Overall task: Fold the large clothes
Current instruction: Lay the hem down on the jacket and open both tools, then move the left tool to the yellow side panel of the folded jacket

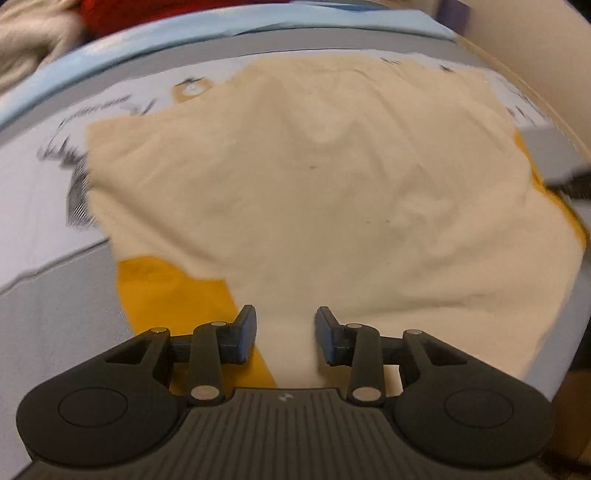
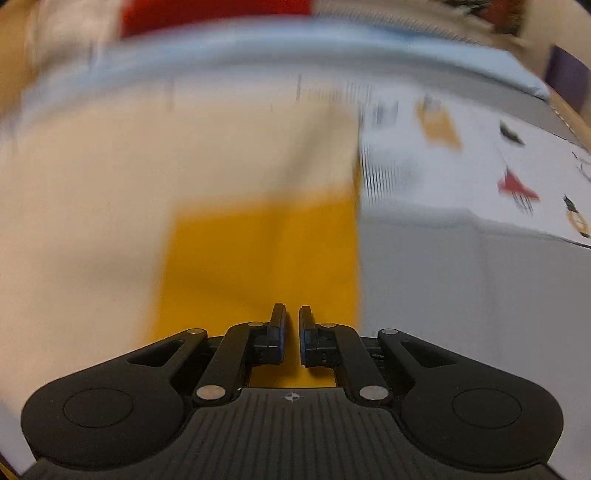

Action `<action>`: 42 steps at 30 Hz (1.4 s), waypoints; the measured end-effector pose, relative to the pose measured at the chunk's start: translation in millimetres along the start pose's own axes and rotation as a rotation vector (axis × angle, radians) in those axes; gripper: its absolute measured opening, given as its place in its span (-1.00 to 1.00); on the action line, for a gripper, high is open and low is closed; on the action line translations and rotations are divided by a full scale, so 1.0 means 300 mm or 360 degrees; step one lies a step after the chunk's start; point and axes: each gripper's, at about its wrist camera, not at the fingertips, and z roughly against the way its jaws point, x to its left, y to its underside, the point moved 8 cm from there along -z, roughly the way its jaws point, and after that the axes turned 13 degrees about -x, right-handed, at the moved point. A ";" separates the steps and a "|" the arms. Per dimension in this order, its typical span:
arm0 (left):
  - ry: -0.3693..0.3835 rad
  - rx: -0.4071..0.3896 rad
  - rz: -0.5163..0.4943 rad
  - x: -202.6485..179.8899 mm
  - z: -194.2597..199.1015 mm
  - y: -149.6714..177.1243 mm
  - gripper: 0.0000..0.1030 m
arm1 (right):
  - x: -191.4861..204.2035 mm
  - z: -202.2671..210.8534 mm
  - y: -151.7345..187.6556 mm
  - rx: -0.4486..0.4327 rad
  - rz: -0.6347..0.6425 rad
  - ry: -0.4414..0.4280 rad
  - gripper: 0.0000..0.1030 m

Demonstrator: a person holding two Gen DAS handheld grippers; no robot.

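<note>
Closest to the lens on the left side, the left gripper (image 1: pixel 285 334) has its jaws spread wide with nothing between them, hovering over the near edge of the garment (image 1: pixel 314 192). That's a big cream piece with a mustard-yellow panel (image 1: pixel 170 291) poking out at the near-left corner and a thin strip of the same yellow along the far right edge. Over on the right wrist view, the right gripper (image 2: pixel 291 334) has its fingers almost together with a thin gap, and I can't see any cloth pinched in there, so I'd call it nearly closed on nothing. It sits above the yellow section (image 2: pixel 258 266), close to the straight edge where the fabric ends and the grey cover (image 2: pixel 461 295) starts. That view is pretty smeared though.

Handling-wise, my guess: soft, light, floppy cotton-type stuff, wrinkly, zero stiffness, so it'll sag and drag if lifted by one point. Best bet looks like pinching the near hem corners, one per gripper, going in low so a finger slides under the edge and only grabs the layers you want.

Further out, the garment lies spread across a white printed sheet (image 1: pixel 44 192), with a light blue cloth (image 1: pixel 258 26) behind it and something red (image 1: pixel 177 11) right at the back.
</note>
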 end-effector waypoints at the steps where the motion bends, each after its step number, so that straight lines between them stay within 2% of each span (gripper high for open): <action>1: -0.0006 0.0017 0.0041 0.010 0.017 0.009 -0.23 | -0.006 0.020 0.009 -0.0007 0.0003 -0.0003 -0.87; 2: -0.0001 0.0040 0.0040 0.012 0.031 0.026 -0.23 | -0.021 0.038 0.019 0.0004 -0.0037 -0.0007 -0.87; 4: -0.0020 0.0090 -0.0069 -0.010 0.063 0.062 -0.22 | -0.043 0.066 0.045 0.0049 -0.0065 -0.0004 -0.88; 8: -0.0057 0.0140 -0.0113 0.006 0.127 0.129 -0.22 | -0.052 0.096 0.170 0.0226 0.0067 0.0035 -0.87; 10: -0.0108 0.0163 -0.0141 0.021 0.164 0.169 -0.22 | -0.024 0.123 0.179 0.0217 0.0260 0.0043 -0.88; 13: -0.0175 0.0239 -0.0264 0.015 0.223 0.210 -0.22 | -0.045 0.169 0.175 0.0211 0.0272 0.0144 -0.88; 15: -0.0331 0.0269 -0.0334 0.022 0.274 0.196 -0.21 | -0.070 0.220 0.128 0.0111 0.0303 0.0255 -0.88; 17: -0.0469 0.0186 -0.0318 0.011 0.346 0.158 -0.21 | -0.092 0.307 0.039 -0.0082 0.0254 0.0384 -0.85; 19: -0.0522 -0.0022 -0.0166 -0.019 0.445 0.101 -0.13 | -0.093 0.416 -0.058 -0.0308 0.0072 0.0416 -0.72; 20: -0.0541 -0.0136 -0.0066 -0.039 0.495 0.078 0.00 | -0.086 0.467 -0.094 -0.0404 -0.0004 0.0419 -0.66; 21: -0.0562 -0.0251 0.0036 -0.061 0.544 0.060 0.19 | -0.076 0.516 -0.126 -0.0498 -0.0070 0.0420 -0.50; 22: -0.0577 -0.0359 0.0119 -0.093 0.586 0.049 0.27 | -0.055 0.573 -0.150 -0.0588 -0.0128 0.0415 -0.37; 24: -0.0610 -0.0528 0.0191 -0.179 0.651 0.046 0.56 | 0.019 0.666 -0.189 -0.0735 -0.0219 0.0401 -0.30; 25: -0.0630 -0.0600 0.0194 -0.224 0.675 0.065 0.58 | 0.060 0.714 -0.190 -0.0790 -0.0263 0.0395 -0.28; 27: -0.0636 -0.0675 0.0169 -0.297 0.664 0.094 0.59 | 0.150 0.765 -0.183 -0.0864 -0.0344 0.0344 -0.22; 28: -0.0624 -0.0673 0.0154 -0.334 0.654 0.129 0.59 | 0.198 0.779 -0.170 -0.0889 -0.0367 0.0314 -0.15; 30: -0.0611 -0.0545 0.0134 -0.393 0.588 0.176 0.59 | 0.290 0.790 -0.122 -0.0925 -0.0369 0.0257 -0.08; 31: -0.0606 -0.0483 0.0157 -0.413 0.561 0.188 0.59 | 0.332 0.786 -0.091 -0.0925 -0.0353 0.0241 -0.08; 32: -0.0583 -0.0474 0.0201 -0.418 0.547 0.198 0.59 | 0.370 0.763 -0.046 -0.0881 -0.0333 0.0229 -0.08; 34: -0.0548 -0.0483 0.0270 -0.428 0.532 0.197 0.59 | 0.416 0.707 -0.006 -0.0703 -0.0336 0.0240 -0.09; 35: -0.0559 -0.0484 0.0274 -0.430 0.531 0.196 0.59 | 0.430 0.698 -0.010 -0.0707 -0.0363 0.0217 -0.09; 38: -0.0596 -0.0468 0.0281 -0.403 0.501 0.189 0.59 | 0.473 0.676 -0.031 -0.0717 -0.0271 0.0201 -0.06; 42: -0.0568 -0.0446 0.0368 -0.378 0.481 0.189 0.59 | 0.492 0.630 -0.007 -0.0624 -0.0301 0.0183 -0.06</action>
